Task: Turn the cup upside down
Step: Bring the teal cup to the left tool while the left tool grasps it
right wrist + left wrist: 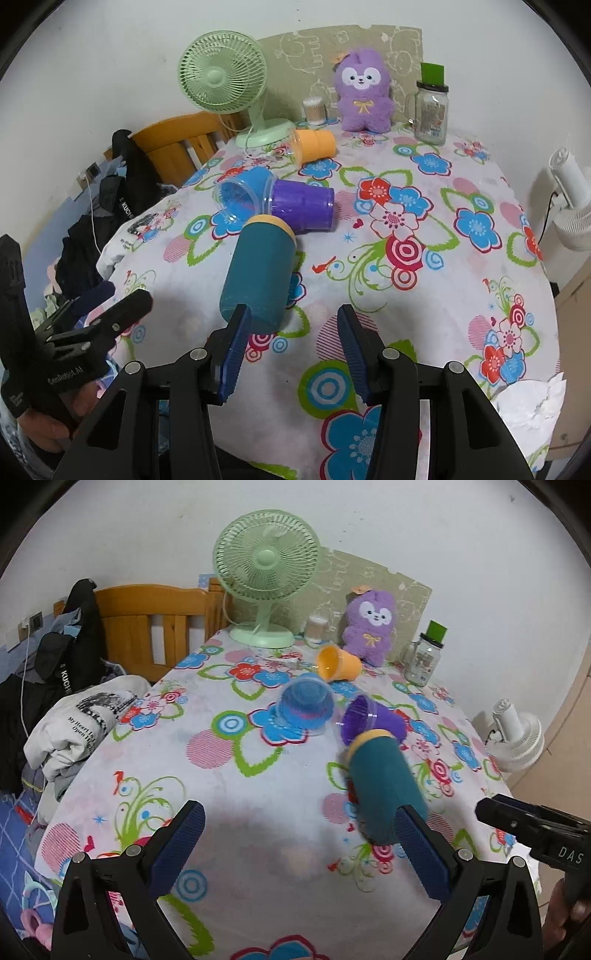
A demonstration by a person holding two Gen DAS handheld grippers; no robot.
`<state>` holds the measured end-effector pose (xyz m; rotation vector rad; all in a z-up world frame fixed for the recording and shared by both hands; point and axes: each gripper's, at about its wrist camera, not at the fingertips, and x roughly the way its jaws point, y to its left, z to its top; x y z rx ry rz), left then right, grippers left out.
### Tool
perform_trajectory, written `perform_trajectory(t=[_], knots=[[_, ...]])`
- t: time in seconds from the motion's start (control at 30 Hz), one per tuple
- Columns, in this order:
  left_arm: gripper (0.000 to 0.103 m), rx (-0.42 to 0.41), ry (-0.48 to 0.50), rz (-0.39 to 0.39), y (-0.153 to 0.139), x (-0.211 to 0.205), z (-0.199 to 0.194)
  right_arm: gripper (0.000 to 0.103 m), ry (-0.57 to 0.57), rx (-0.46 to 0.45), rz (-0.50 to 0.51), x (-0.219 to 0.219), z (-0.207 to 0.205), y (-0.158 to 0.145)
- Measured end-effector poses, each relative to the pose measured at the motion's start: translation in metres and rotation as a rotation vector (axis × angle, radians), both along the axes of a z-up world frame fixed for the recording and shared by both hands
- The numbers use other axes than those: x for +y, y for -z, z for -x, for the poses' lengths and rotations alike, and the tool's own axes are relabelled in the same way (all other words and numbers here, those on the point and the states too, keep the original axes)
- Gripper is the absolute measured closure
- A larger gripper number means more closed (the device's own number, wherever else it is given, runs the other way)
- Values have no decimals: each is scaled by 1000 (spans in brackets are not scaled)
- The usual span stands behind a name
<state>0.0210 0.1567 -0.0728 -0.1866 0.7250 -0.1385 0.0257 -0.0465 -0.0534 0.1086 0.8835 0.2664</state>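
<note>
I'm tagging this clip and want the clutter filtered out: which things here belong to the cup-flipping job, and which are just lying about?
Job:
teal cup, on its side
purple cup, on its side
blue cup, on its side
orange cup, on its side
left gripper and right gripper, both open

Lying about:
green fan
purple plush
glass jar
cotton swab box

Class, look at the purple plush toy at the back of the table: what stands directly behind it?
Behind the purple plush toy stands a beige patterned board against the wall. The toy covers the board's lower middle.
</note>
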Motion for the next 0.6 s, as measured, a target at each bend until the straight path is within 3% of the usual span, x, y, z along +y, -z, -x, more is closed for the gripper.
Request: perform_trajectory(t=[0.1,0.13,0.43,0.6], knots=[[0,-6,30,-11,0,-11,2,10,1,5,43,3,3,4],[0,-4,38,-14,0,-14,2,7,2,-2,55,4,4,4],[0,42,84,-29,12,-30,-20,7,27,16,48,-10,3,13],[0,88,56,-41,30,-28,-38,7,41,24,38,-20,1,17]])
